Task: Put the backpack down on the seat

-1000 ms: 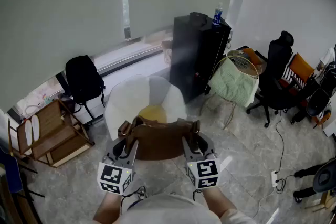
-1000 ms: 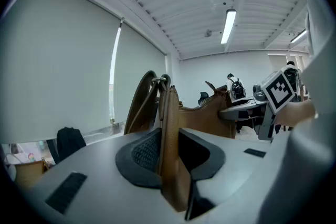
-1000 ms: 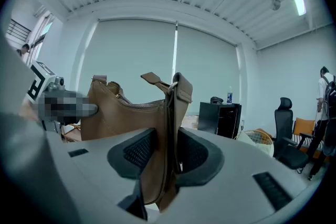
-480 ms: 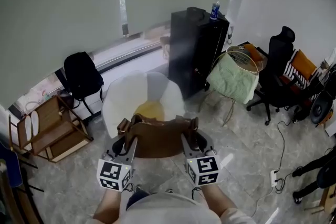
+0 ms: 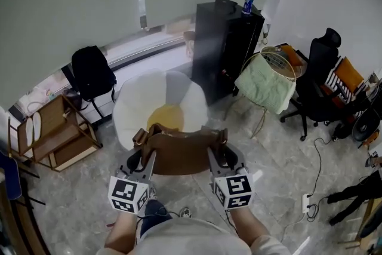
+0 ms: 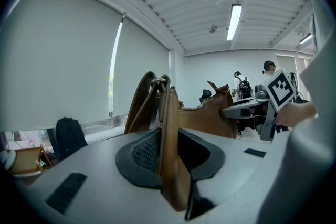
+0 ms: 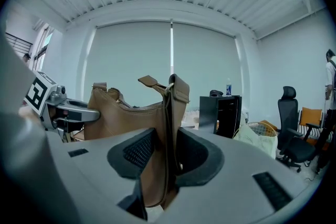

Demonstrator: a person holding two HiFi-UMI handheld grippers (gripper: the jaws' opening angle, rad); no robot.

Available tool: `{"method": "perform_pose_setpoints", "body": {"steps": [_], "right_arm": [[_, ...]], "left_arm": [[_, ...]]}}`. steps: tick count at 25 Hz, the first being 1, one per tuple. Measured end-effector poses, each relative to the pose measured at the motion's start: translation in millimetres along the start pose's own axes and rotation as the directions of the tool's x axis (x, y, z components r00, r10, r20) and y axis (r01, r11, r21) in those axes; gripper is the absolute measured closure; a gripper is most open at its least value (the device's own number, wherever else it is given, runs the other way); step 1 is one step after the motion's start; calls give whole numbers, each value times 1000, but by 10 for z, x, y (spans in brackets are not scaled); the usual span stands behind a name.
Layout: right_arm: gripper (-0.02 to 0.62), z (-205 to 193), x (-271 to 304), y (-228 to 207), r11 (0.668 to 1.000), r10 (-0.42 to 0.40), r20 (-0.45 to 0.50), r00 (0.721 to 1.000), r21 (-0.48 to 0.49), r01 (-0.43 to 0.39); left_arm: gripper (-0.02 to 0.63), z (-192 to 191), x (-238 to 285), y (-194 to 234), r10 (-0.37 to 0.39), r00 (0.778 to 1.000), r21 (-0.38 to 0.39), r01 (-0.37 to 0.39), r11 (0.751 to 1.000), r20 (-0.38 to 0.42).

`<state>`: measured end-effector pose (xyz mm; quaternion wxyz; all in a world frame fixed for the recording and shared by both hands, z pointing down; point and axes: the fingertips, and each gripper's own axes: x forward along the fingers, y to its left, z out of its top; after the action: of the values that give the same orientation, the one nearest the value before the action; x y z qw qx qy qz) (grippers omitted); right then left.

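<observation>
Now the brown backpack [image 5: 179, 152] hangs in the air, just in front of the white seat [image 5: 136, 109]. The left hand-held gripper [image 5: 139, 161] pinches one end and the right hand-held gripper [image 5: 219, 158] pinches the other. It looks soft and floppy, not very heavy. Holding both ends near the strap rings should stop it from sagging.
</observation>
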<state>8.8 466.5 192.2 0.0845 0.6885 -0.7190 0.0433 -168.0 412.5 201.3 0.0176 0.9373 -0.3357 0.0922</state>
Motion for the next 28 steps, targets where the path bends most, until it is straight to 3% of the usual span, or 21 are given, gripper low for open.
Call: {"method": "perform_pose_setpoints", "body": {"steps": [8, 28], "right_arm": [[443, 17, 310, -50, 1000, -18, -18, 1000, 20, 19], [443, 312, 1704, 50, 992, -114, -23, 993, 51, 115]], "left_arm": [[502, 13, 256, 237, -25, 1000, -6, 24, 1000, -10], [502, 166, 1154, 1529, -127, 992, 7, 127, 992, -7]]}}
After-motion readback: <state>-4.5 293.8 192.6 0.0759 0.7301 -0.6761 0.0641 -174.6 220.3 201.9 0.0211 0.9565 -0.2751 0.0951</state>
